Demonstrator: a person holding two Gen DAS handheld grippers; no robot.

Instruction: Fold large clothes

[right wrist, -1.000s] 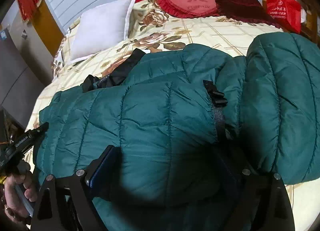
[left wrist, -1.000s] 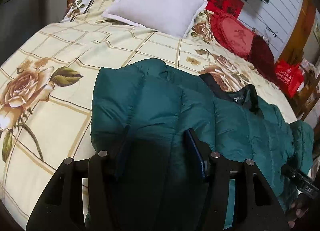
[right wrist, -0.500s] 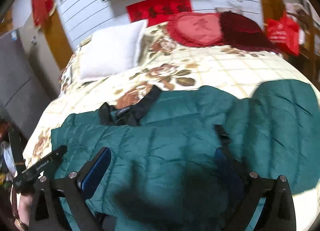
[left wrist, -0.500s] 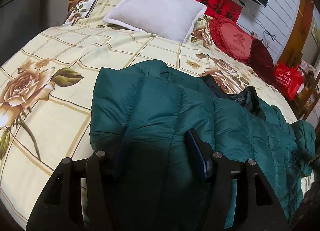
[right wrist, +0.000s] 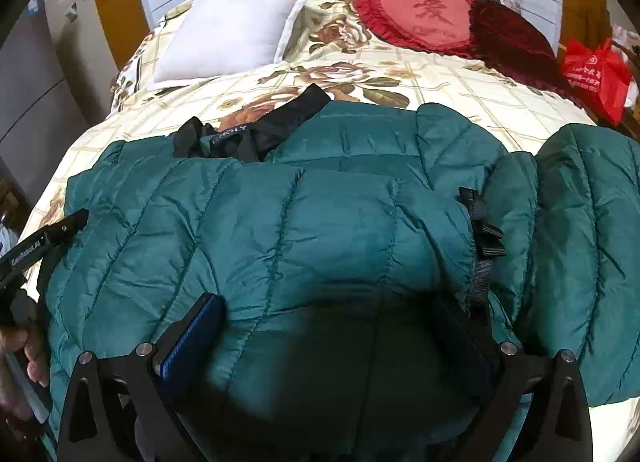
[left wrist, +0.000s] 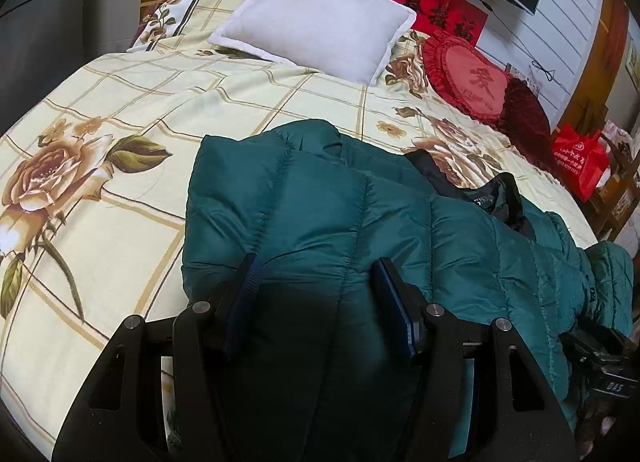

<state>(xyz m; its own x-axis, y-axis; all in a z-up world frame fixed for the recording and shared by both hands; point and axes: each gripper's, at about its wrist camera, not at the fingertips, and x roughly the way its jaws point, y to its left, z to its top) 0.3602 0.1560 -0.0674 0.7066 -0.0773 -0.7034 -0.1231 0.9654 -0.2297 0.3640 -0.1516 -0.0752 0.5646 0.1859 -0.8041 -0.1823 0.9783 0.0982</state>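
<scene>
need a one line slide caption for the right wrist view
Right tongs wide open over a green puffer jacket spread on a floral bedspread, white pillow and red cushion behind.

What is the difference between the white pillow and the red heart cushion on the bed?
The white pillow is square and plain; the red heart cushion is heart-shaped, with a frilled edge and a character on its face. The pillow lies on the left, the cushion on the right. Both rest at the head of the bed.
</scene>
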